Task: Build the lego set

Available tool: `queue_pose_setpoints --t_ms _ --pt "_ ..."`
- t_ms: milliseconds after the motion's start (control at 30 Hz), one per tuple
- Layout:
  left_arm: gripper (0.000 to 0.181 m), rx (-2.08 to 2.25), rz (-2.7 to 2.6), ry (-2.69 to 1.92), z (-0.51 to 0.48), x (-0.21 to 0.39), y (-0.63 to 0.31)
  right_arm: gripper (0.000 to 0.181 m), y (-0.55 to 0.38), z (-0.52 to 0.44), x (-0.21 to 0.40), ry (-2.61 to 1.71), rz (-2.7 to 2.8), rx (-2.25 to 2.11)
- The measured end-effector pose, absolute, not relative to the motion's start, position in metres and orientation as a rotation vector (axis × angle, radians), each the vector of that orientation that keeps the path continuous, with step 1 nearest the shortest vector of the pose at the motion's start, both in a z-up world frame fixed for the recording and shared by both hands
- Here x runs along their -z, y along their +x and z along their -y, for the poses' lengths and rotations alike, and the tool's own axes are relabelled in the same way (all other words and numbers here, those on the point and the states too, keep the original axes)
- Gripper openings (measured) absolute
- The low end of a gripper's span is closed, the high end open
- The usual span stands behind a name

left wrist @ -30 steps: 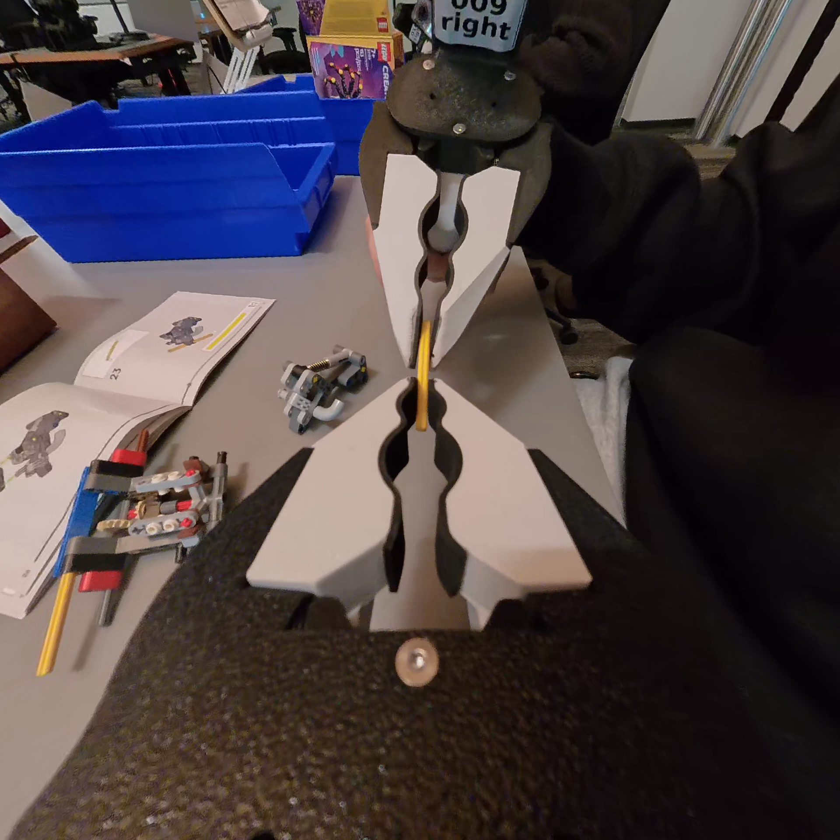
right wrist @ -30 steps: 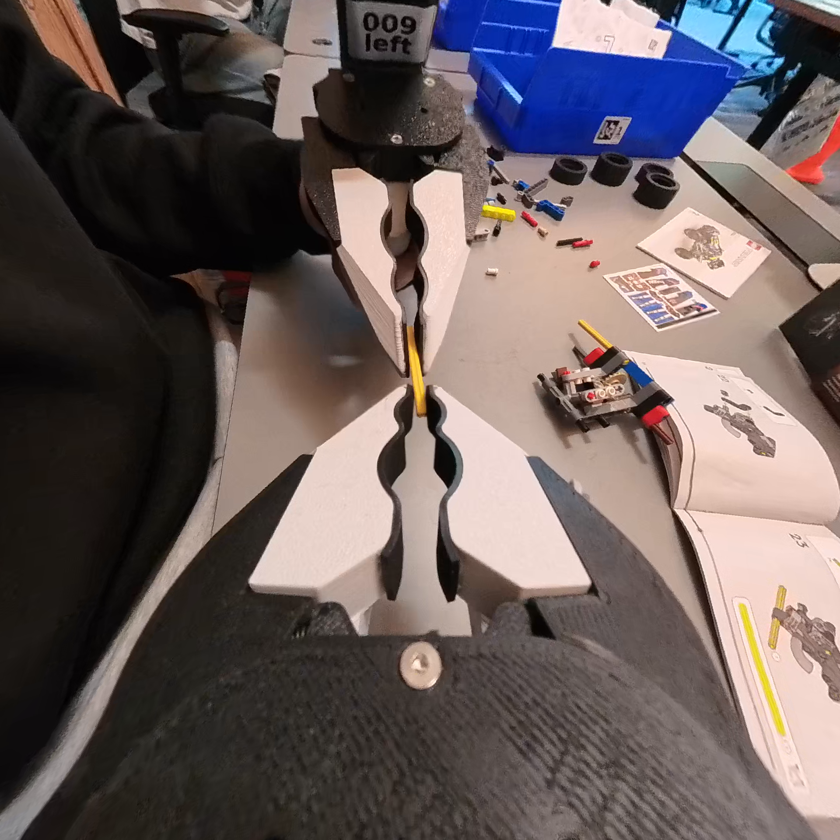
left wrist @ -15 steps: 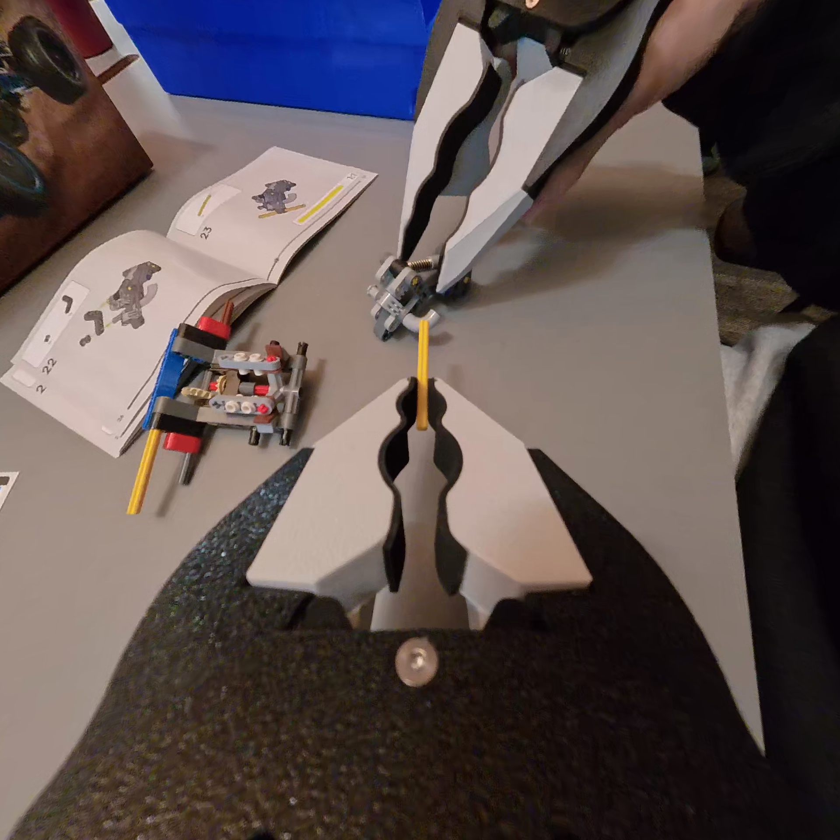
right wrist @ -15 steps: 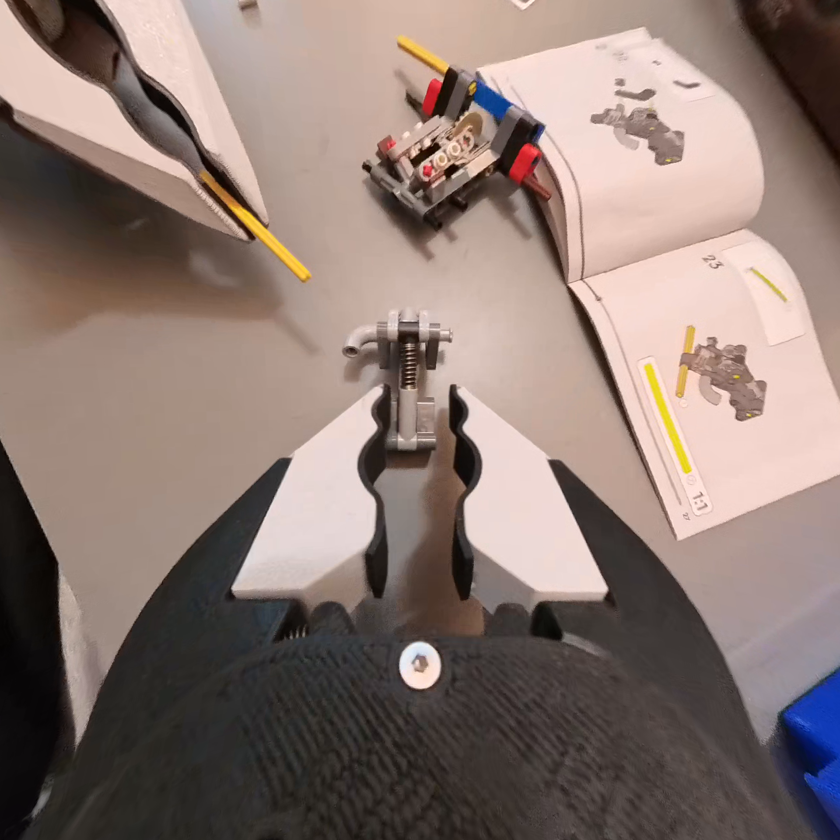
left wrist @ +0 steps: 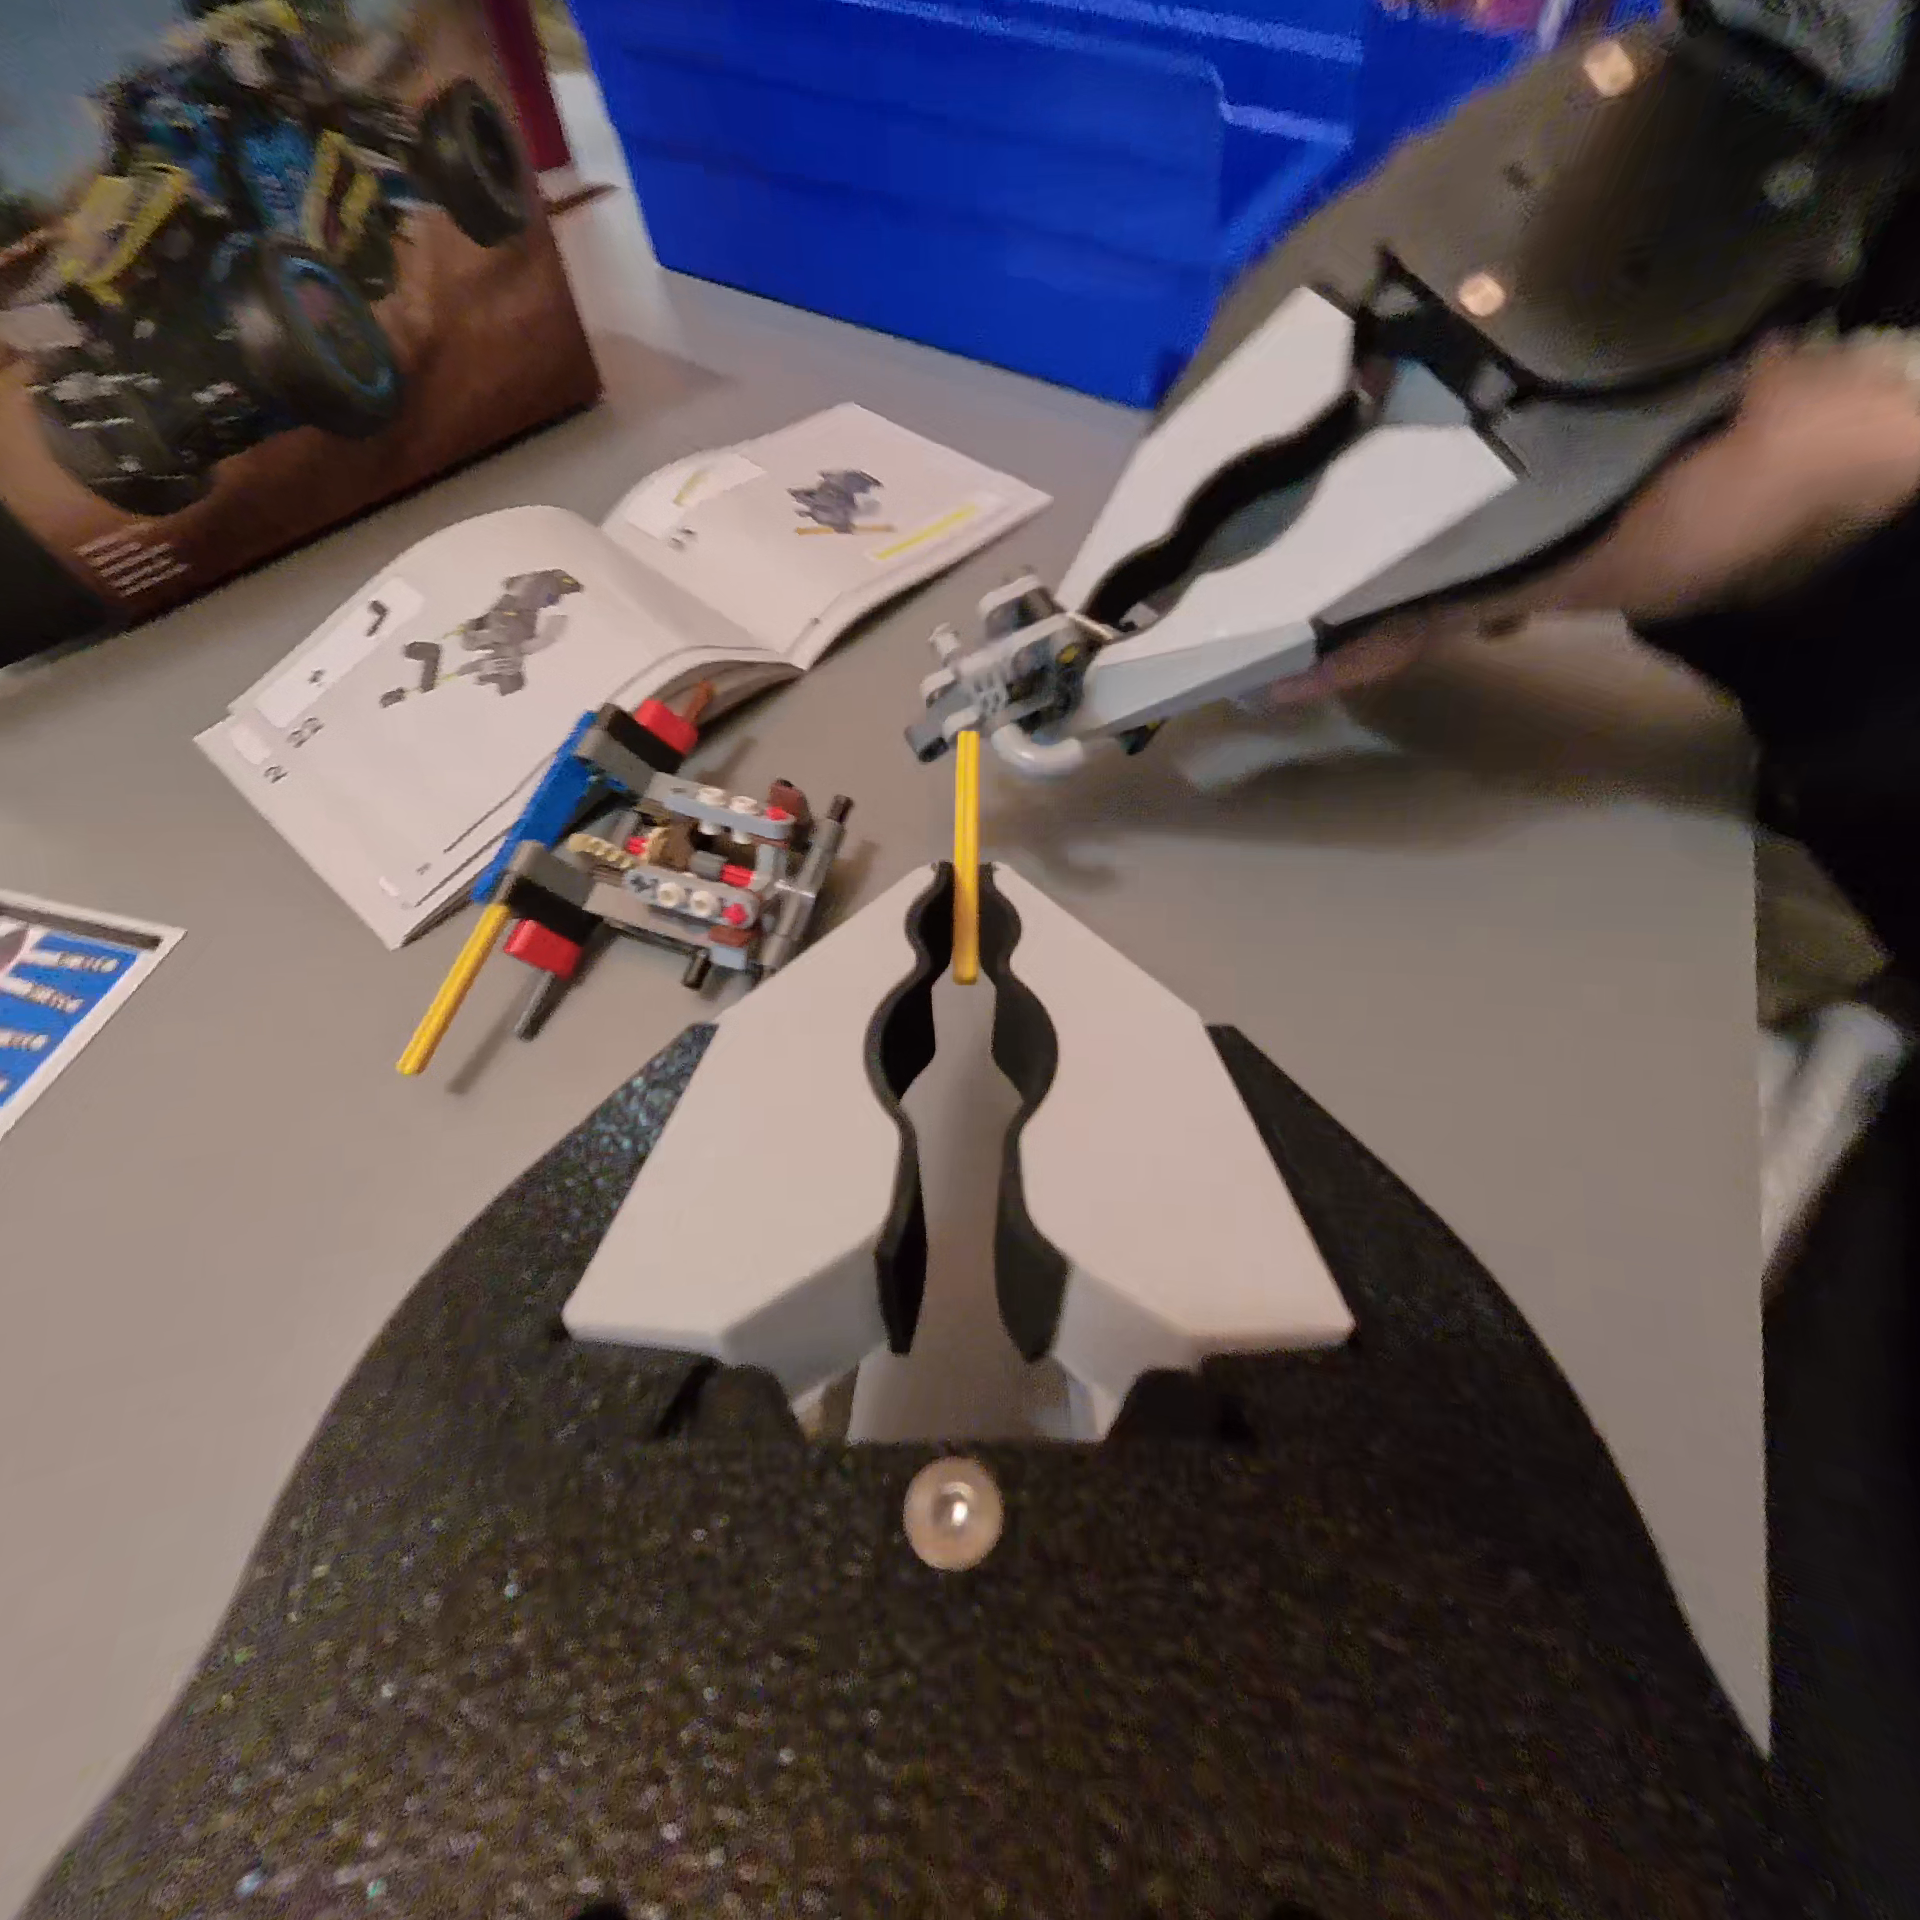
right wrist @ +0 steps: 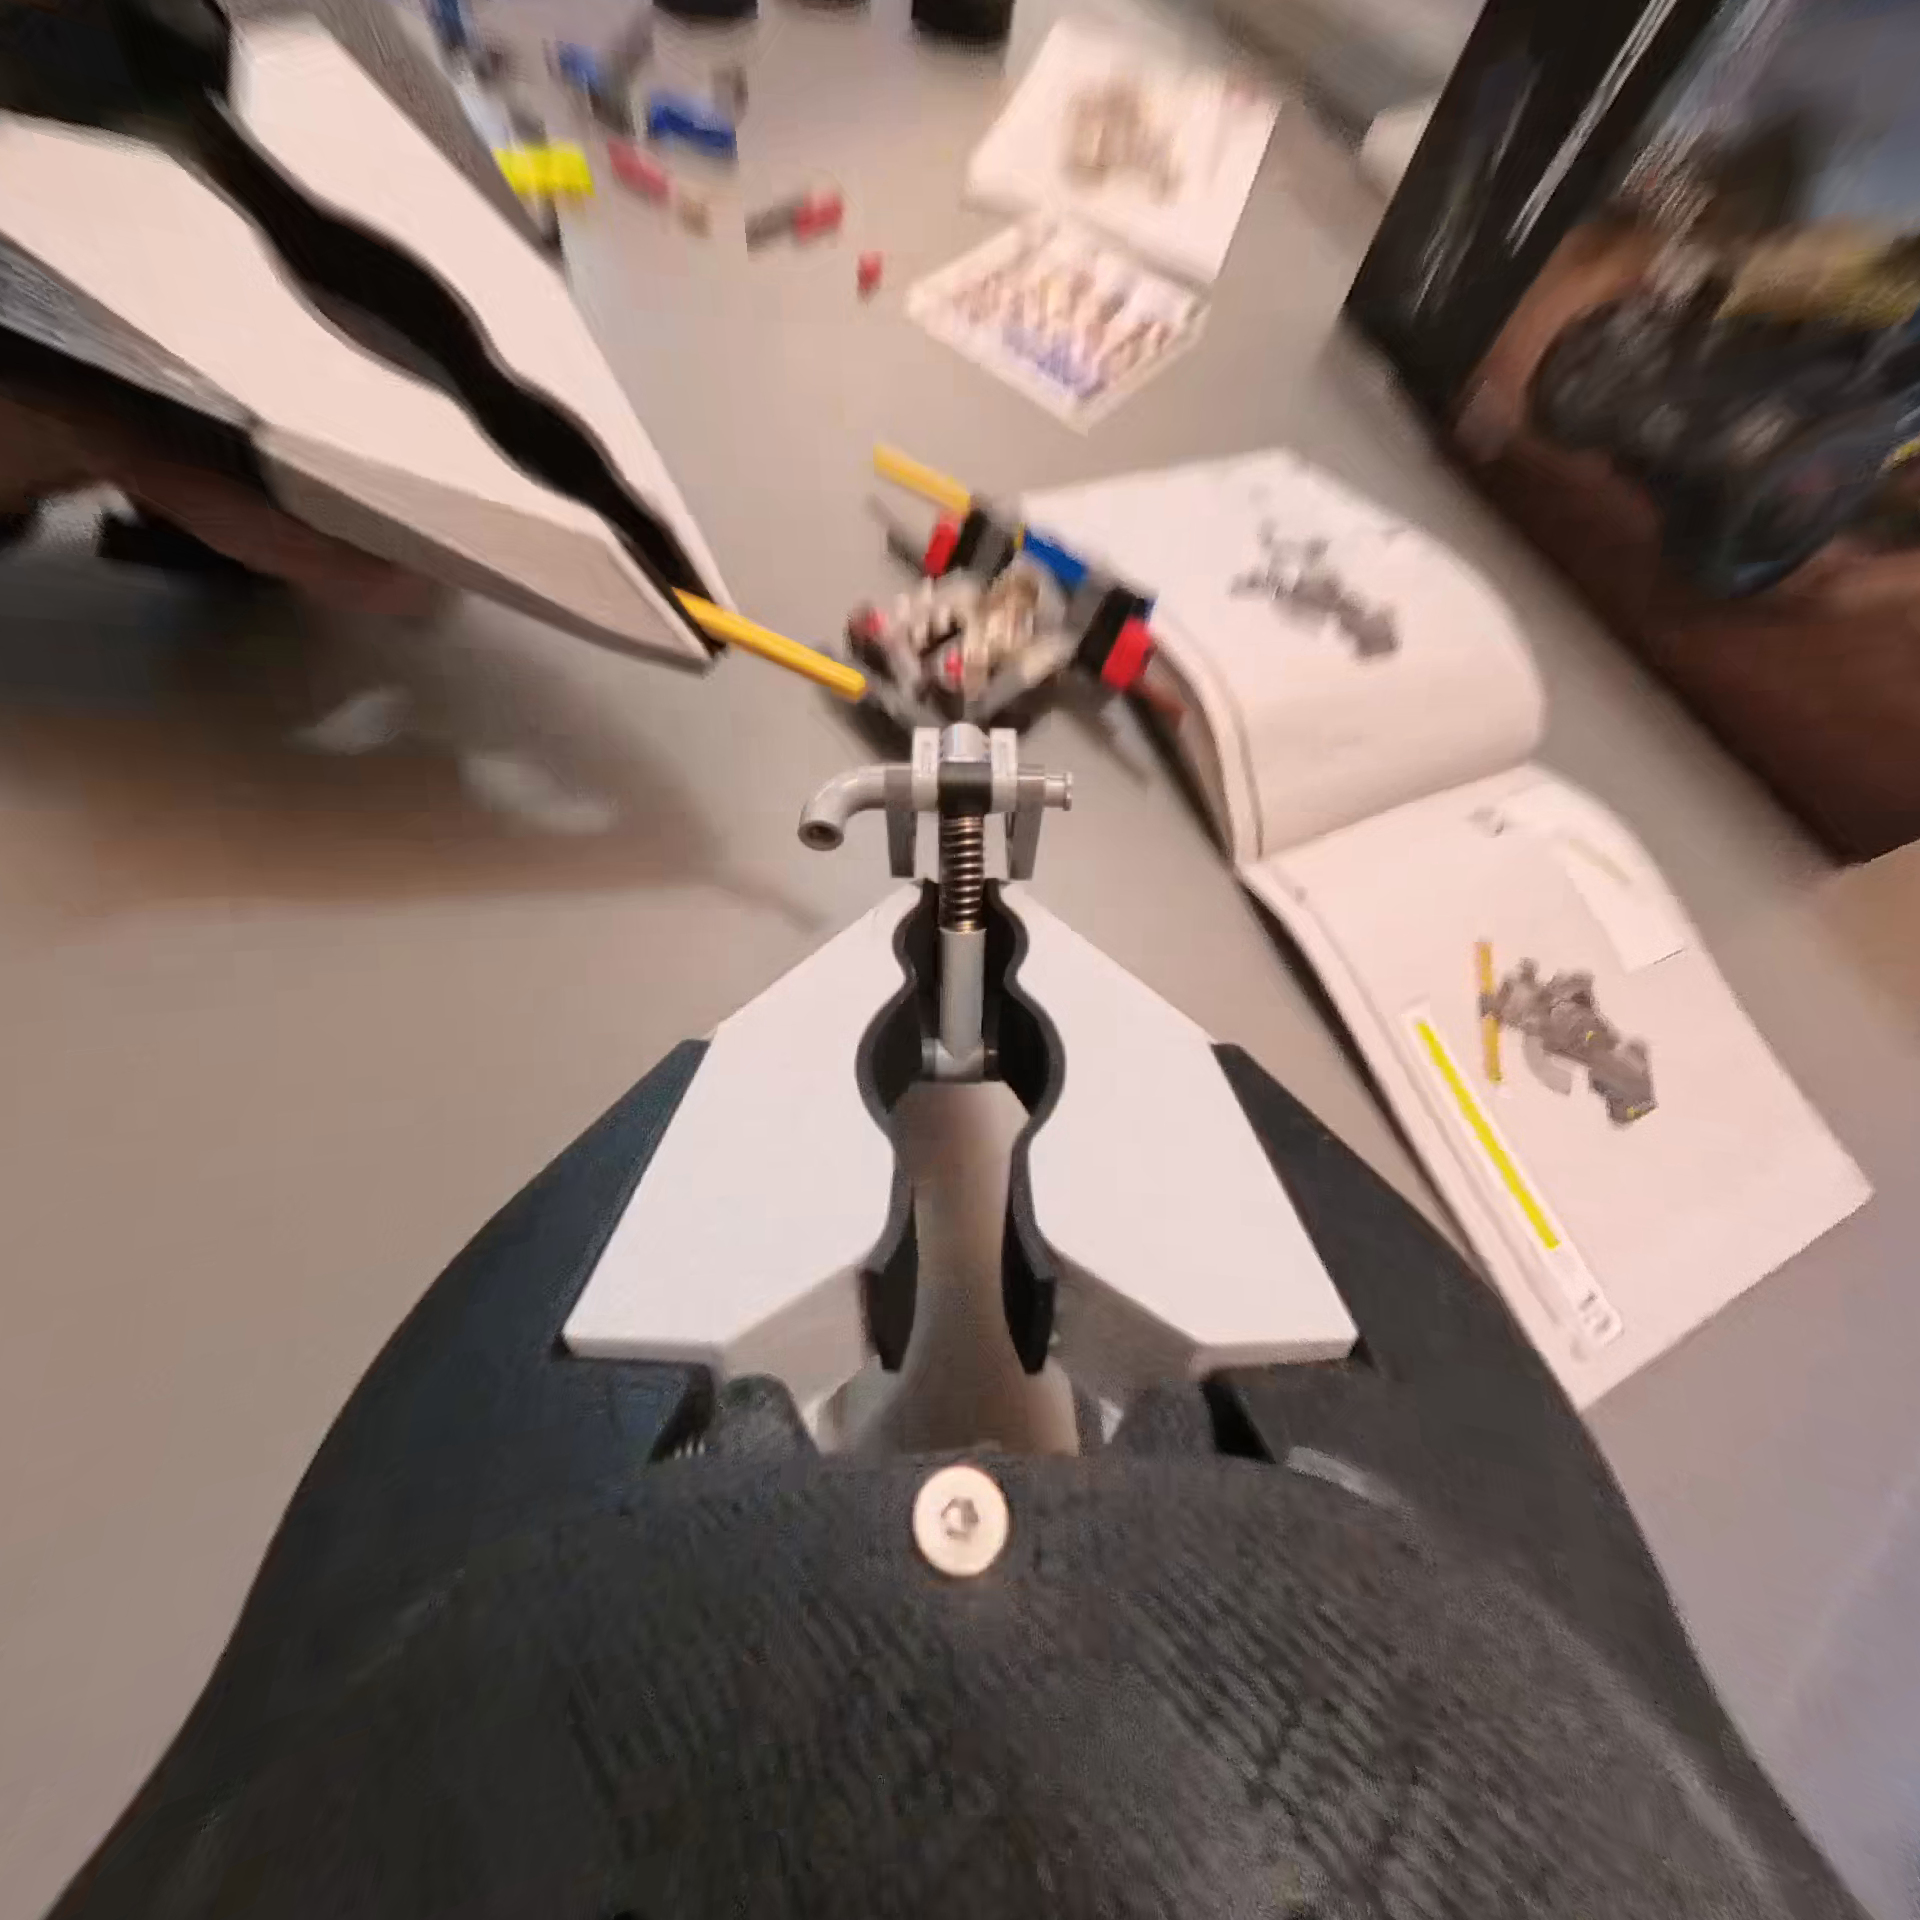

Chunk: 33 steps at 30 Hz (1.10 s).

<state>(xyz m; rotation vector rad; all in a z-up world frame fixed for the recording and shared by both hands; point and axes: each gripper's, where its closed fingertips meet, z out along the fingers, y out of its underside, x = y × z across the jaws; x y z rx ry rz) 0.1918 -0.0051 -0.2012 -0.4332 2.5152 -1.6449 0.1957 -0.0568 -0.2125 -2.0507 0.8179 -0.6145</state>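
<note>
A yellow axle (left wrist: 966, 831) stands clamped in the nearly closed tips of the left gripper (left wrist: 961, 914), its long axis running straight ahead toward 12 o'clock, while the right gripper (right wrist: 961, 914), closed on the shaft of a grey shock-absorber assembly (right wrist: 961, 821), holds that piece clear of the grey table (left wrist: 1351, 1039). In the left wrist view the assembly (left wrist: 1003, 665) hangs just beyond the axle's free end, at 12 to 1 o'clock; whether the two touch cannot be told. In the right wrist view the axle (right wrist: 774, 649) comes in from 10 o'clock, its tip just short of the assembly's cross-pin head, the spring's axis pointing to 12. The coming move looks to be threading the axle into a hole of the assembly, which depends on lining up those two axes. A part-built chassis (left wrist: 665, 862) lies on the table at 10 o'clock of the left gripper, beside the open instruction booklet (left wrist: 582, 623).
</note>
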Motion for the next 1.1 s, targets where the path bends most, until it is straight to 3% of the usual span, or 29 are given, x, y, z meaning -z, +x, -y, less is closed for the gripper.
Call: queue_pose_setpoints --t_ms 33,400,1100 --pt "0.001 1.676 -2.487 -0.481 0.003 0.198 0.196 0.005 0.196 0.051 0.203 -1.989 -0.774 0.675" --pt "0.001 1.858 -2.305 -0.581 -0.006 0.175 0.207 0.005 0.205 0.04 0.163 -1.679 -0.707 0.993" --pt "0.001 2.123 -2.245 -0.594 0.006 0.152 0.191 0.005 0.195 0.037 0.151 -1.628 -0.575 1.114"
